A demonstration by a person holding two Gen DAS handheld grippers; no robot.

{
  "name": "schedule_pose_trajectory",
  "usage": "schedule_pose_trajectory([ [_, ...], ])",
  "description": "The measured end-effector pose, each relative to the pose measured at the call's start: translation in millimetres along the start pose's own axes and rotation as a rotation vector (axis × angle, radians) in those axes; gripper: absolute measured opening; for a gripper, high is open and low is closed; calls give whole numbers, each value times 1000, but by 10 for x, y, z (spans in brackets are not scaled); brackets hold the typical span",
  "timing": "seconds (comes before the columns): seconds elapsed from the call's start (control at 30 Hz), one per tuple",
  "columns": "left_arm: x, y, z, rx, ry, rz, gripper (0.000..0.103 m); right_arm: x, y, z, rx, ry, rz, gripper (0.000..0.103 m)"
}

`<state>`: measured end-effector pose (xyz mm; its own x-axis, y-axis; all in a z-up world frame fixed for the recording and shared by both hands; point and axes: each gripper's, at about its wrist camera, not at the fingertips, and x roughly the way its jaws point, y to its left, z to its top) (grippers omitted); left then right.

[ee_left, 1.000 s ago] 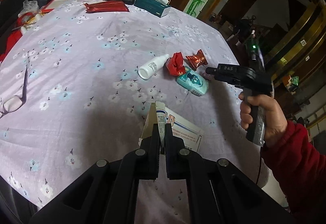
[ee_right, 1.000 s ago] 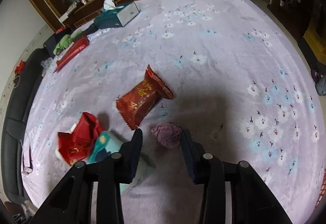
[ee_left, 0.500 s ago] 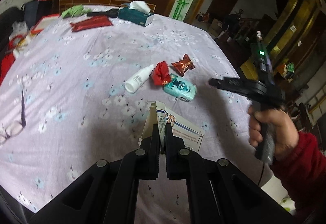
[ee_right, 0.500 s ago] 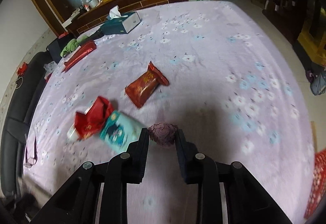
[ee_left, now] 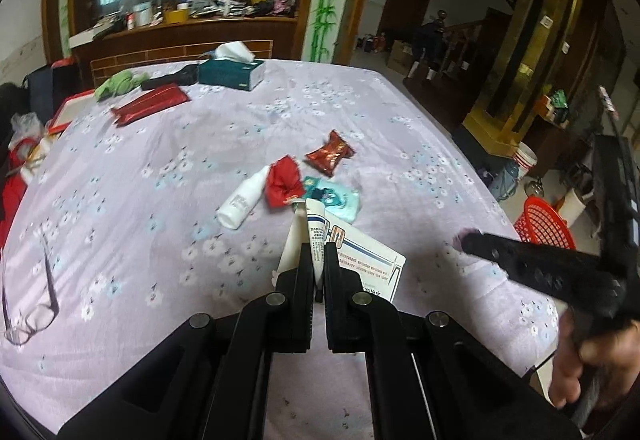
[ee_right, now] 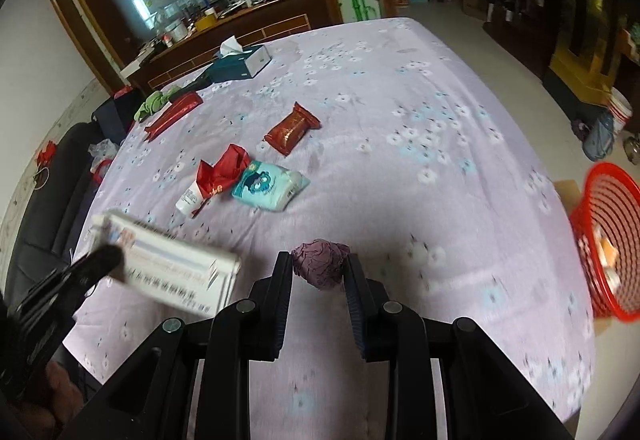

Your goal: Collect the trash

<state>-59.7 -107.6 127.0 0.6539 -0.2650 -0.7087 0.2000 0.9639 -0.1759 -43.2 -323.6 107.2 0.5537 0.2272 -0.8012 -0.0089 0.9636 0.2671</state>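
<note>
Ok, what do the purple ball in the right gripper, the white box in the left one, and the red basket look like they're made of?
Purple ball: probably crumpled paper or tissue, matte, with fine creases all over.
White box: thin cardboard, smooth printed faces, sharp folded edges, an open flap.
Red basket: likely moulded plastic, slightly glossy, with an even ribbed lattice wall you can see through.

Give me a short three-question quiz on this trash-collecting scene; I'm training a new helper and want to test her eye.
1. True or false: the left gripper is shut on a white box.
2. What does the right gripper hold: A) the red snack packet, B) a crumpled purple wad, C) the white bottle?
3. Fill in: off the table's edge stands a red ____.

Key: 1 true; 2 B; 3 basket.
</note>
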Motion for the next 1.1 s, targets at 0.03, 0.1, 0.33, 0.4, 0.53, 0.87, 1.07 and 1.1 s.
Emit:
schedule_pose_trajectory([
  [0.03, 19, -35, 4, 13, 2, -7, 4, -55, -12, -41, 8, -4, -10, 28],
  [0.1, 54, -93, -2, 31, 6, -15, 4, -140, -39, -105, 26, -8, -24, 28],
  [0.33, 70, -355, 5, 101, -2, -23, 4, -354, -116, -220, 49, -33, -35, 28],
  [0.4, 47, -424, 34, 115, -12, -14, 4, -392, -130, -202, 43, -45, -28, 28],
  [0.53, 25, -525, 61, 120, -32, 19, 4, -432, -185, -128, 17, -58, -9, 28],
  [0.87, 81, -881, 139, 118, -48, 75, 4, -540, -447, -21, -12, -69, 30, 28],
  [1.07, 104, -1073, 170, 140, -54, 84, 4, -613, -631, 13, 5, -86, 40, 28],
  [1.1, 99, -1096, 169, 143, -55, 85, 4, -624, -658, 14, 10, -88, 42, 28],
])
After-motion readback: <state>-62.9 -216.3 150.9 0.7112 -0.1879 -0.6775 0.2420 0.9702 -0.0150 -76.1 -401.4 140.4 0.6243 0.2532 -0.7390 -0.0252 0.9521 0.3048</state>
